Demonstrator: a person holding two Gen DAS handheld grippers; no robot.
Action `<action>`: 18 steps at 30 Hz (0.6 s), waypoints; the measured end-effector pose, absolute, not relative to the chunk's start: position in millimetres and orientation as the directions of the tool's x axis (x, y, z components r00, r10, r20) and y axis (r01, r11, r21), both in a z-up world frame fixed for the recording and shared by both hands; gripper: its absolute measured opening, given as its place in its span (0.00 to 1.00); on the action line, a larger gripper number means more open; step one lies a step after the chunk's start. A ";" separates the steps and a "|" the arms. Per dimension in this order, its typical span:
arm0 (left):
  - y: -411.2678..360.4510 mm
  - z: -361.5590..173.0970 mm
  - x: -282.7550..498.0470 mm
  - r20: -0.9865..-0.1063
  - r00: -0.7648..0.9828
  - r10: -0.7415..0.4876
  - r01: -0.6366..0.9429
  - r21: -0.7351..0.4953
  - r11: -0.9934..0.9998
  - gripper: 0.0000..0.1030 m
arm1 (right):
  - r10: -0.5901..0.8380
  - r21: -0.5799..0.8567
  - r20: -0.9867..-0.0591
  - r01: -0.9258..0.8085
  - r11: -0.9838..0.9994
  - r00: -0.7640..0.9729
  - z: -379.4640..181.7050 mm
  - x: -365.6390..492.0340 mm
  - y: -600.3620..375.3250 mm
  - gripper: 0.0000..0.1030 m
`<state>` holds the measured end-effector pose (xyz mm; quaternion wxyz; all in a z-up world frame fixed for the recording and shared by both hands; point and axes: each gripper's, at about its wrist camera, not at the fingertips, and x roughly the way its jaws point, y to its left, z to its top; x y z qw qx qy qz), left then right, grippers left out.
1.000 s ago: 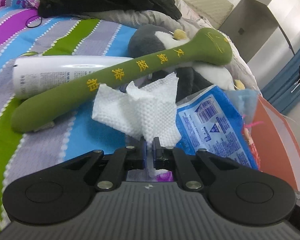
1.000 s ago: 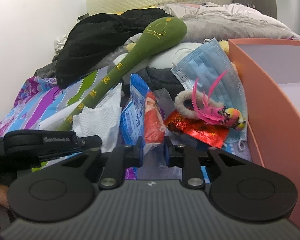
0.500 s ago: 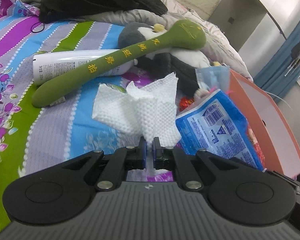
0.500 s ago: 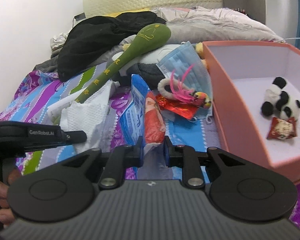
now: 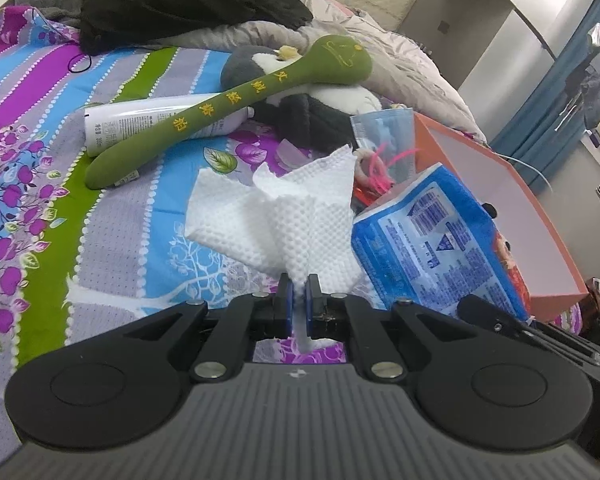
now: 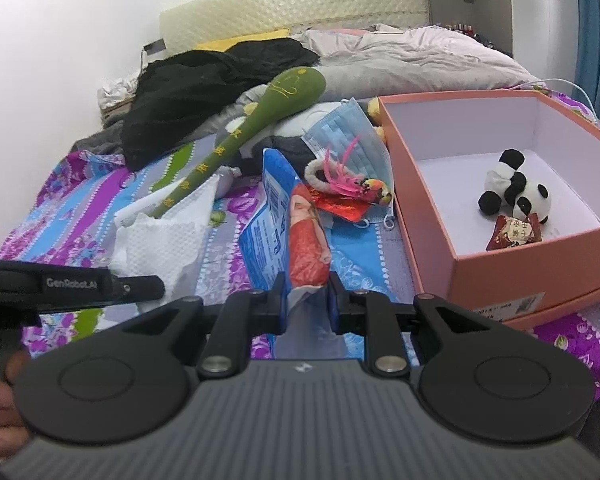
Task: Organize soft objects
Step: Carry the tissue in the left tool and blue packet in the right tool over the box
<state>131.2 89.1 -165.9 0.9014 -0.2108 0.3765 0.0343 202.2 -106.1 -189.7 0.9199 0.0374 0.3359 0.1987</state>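
My left tool is pinched nearly closed on a bunched corner of the white paper towel, which fans out above the jaws over the striped floral bedsheet. My right tool is clamped partway on the blue and red wet-wipe packet, held up on edge between the jaws. In the left wrist view that packet sits just right of the towel. The orange box stands on the bed to the right, with a small panda plush and a red wrapped sweet inside. Behind the towel lies the green plush mallet, resting across a white tube and a grey penguin plush. A blue face mask and a pink feathered toy lie beside the box.
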 end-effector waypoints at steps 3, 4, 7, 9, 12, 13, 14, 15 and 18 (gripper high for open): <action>84.9 -154.4 122.1 -0.685 0.724 -0.081 -0.217 -0.338 0.916 0.07 | 0.393 0.201 -0.592 -0.343 0.918 0.704 -181.4 196.9 -107.2 0.22; 83.8 -150.9 120.8 -0.683 0.726 -0.081 -0.215 -0.336 0.917 0.07 | 0.395 0.203 -0.587 -0.344 0.917 0.707 -178.3 195.3 -108.3 0.22; 77.4 -140.5 116.9 -0.676 0.733 -0.081 -0.198 -0.325 0.925 0.07 | 0.395 0.190 -0.565 -0.352 0.917 0.725 -166.6 189.1 -111.7 0.22; 73.1 -134.0 114.3 -0.669 0.739 -0.083 -0.188 -0.322 0.928 0.07 | 0.393 0.181 -0.554 -0.355 0.917 0.733 -159.9 184.5 -114.7 0.22; 66.9 -125.4 112.8 -0.659 0.747 -0.088 -0.176 -0.324 0.930 0.07 | 0.383 0.172 -0.547 -0.348 0.922 0.744 -151.5 178.4 -122.4 0.22; 64.6 -122.9 112.7 -0.656 0.749 -0.092 -0.170 -0.325 0.930 0.07 | 0.377 0.167 -0.546 -0.345 0.924 0.748 -149.1 176.3 -125.6 0.22; 61.9 -120.5 112.1 -0.653 0.752 -0.096 -0.164 -0.326 0.931 0.07 | 0.372 0.162 -0.544 -0.341 0.926 0.752 -146.8 174.8 -128.8 0.22; 58.6 -118.6 111.8 -0.649 0.754 -0.101 -0.158 -0.328 0.931 0.07 | 0.364 0.155 -0.544 -0.335 0.929 0.756 -144.6 172.9 -132.6 0.22; 44.1 -116.8 112.4 -0.648 0.750 -0.132 -0.125 -0.335 0.934 0.07 | 0.341 0.147 -0.556 -0.314 0.938 0.758 -138.4 170.6 -146.0 0.22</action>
